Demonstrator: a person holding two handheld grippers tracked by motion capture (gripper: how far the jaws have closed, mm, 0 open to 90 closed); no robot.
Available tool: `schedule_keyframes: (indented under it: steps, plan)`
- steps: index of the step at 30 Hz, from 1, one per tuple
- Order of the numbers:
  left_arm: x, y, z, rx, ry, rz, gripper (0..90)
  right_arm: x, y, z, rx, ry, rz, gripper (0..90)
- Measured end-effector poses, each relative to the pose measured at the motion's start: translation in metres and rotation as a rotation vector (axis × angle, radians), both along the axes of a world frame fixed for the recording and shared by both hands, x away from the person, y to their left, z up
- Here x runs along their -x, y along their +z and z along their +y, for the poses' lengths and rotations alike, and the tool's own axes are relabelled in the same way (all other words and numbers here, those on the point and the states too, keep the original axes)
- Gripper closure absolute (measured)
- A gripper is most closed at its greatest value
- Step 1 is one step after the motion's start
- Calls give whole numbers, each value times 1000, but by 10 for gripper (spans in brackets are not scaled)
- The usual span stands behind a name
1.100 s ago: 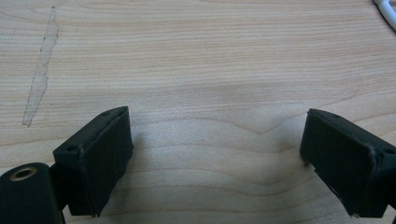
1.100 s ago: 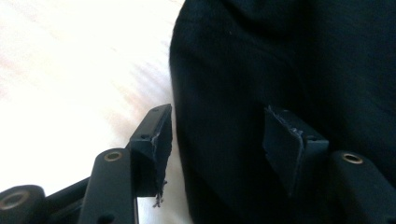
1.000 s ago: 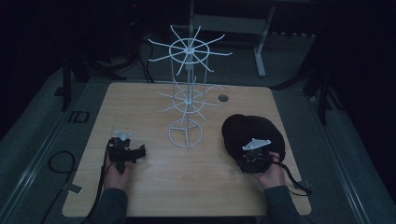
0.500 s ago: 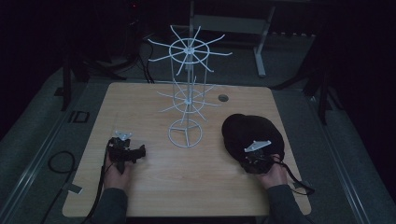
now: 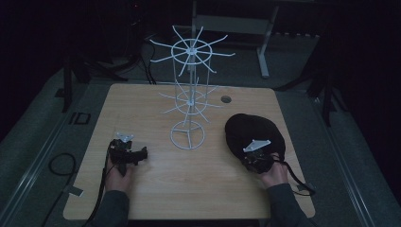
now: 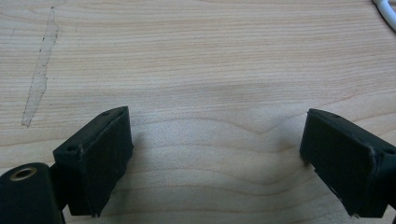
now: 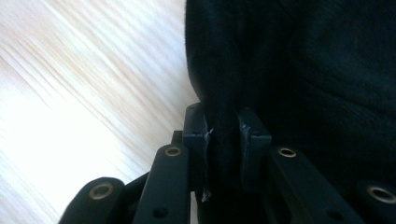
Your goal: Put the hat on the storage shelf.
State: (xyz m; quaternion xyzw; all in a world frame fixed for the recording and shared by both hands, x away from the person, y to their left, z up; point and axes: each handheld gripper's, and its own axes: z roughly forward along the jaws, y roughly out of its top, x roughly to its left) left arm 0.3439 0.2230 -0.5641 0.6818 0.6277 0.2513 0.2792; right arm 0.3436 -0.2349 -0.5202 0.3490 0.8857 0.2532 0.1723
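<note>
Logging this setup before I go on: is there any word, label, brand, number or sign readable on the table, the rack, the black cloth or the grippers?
None can be read.
White wire rack: no tag or lettering.
Black cloth: no label visible.
Table: bare wood grain.
Left gripper and right gripper: no markings.

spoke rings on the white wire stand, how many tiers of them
2. On the white wire stand, the upper spoke ring sits at the top of the pole; the lower spoke ring is about midway down, above the round base. None seems hidden.
</note>
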Motion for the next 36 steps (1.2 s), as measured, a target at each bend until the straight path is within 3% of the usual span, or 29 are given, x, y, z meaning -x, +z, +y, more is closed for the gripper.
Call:
schedule_keyframes:
  steps: [2, 3, 5, 6, 15, 24, 36]
  plan:
    - [0, 0, 0, 1, 0, -1, 102, 0, 4, 1, -13, 2, -10, 771]
    - [0, 0, 0, 1, 0, -1, 102, -1, 15, 2, -53, 2, -21, 773]
    - [0, 0, 0, 1, 0, -1, 102, -1, 15, 2, -53, 2, -21, 773]
    - [0, 0, 0, 0, 0, -1, 102, -3, 28, 1, -88, -2, -35, 774]
    - [0, 0, 0, 1, 0, -1, 102, -15, 47, 5, -99, -5, -55, 775]
    - [0, 0, 0, 2, 1, 0, 102, -44, 74, 2, -212, -27, -85, 776]
    - [0, 0, 0, -1, 0, -2, 102, -74, 97, 15, -272, -16, -110, 775]
